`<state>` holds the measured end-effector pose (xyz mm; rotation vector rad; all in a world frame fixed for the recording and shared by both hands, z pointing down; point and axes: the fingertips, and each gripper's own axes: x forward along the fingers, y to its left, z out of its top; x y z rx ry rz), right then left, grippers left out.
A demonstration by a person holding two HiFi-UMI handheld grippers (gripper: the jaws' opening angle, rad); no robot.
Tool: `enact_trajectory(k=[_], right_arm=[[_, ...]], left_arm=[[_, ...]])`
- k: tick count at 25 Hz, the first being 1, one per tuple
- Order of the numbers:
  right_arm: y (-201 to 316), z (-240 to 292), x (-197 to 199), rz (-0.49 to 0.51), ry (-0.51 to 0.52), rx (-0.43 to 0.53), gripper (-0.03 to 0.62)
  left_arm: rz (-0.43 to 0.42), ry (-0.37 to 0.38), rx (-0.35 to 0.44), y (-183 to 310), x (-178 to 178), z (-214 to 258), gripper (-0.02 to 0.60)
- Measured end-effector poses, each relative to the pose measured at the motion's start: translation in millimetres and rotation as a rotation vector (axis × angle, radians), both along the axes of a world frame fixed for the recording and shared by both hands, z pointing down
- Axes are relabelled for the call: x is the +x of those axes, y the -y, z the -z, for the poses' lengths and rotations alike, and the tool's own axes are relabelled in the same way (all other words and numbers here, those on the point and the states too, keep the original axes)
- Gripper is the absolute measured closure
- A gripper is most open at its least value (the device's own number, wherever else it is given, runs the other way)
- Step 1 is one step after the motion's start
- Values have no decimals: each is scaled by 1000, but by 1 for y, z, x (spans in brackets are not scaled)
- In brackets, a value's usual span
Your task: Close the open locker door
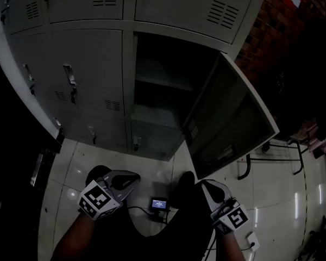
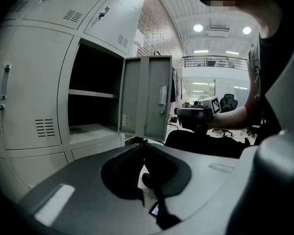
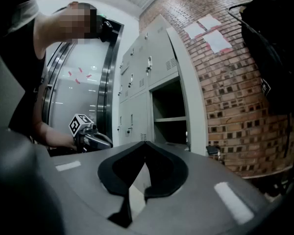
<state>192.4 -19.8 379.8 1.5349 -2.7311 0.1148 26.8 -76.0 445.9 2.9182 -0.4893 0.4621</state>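
Observation:
The grey locker bank fills the top of the head view. One compartment (image 1: pixel 162 88) stands open, with a shelf inside. Its door (image 1: pixel 228 118) is swung out to the right, inner face toward me; it also shows in the left gripper view as the door (image 2: pixel 147 99). My left gripper (image 1: pixel 135 177) hangs low at the left, well short of the lockers, jaws shut and empty. My right gripper (image 1: pixel 204 185) hangs low at the right, below the door's lower edge and not touching it. Its jaws are also shut on nothing, tips meeting in its own view (image 3: pixel 146 142).
A small lit device (image 1: pixel 159 204) with a cable lies on the tiled floor between the grippers. Chair legs (image 1: pixel 271 155) stand right of the door, in front of a brick wall (image 1: pixel 263 34). Closed lockers (image 1: pixel 76 86) sit left of the open one. A dark bag (image 3: pixel 274 58) hangs at right.

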Motion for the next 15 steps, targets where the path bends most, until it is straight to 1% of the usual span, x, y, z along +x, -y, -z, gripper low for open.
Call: enact_trajectory(k=[4, 7, 10, 12, 15], right_arm=[[-11, 7, 16, -30, -47, 26, 588], [-5, 12, 40, -57, -52, 31, 557], [6, 16, 71, -90, -57, 17, 510], [13, 21, 85, -95, -60, 18, 478], [24, 37, 84, -42, -20, 39, 422]], left_arm=[[0, 3, 12, 6, -6, 2, 569], [-7, 6, 17, 7, -6, 2, 569], [-9, 5, 16, 6, -4, 3, 569], [-8, 7, 12, 6, -5, 2, 569], [-8, 3, 15, 6, -5, 2, 569]])
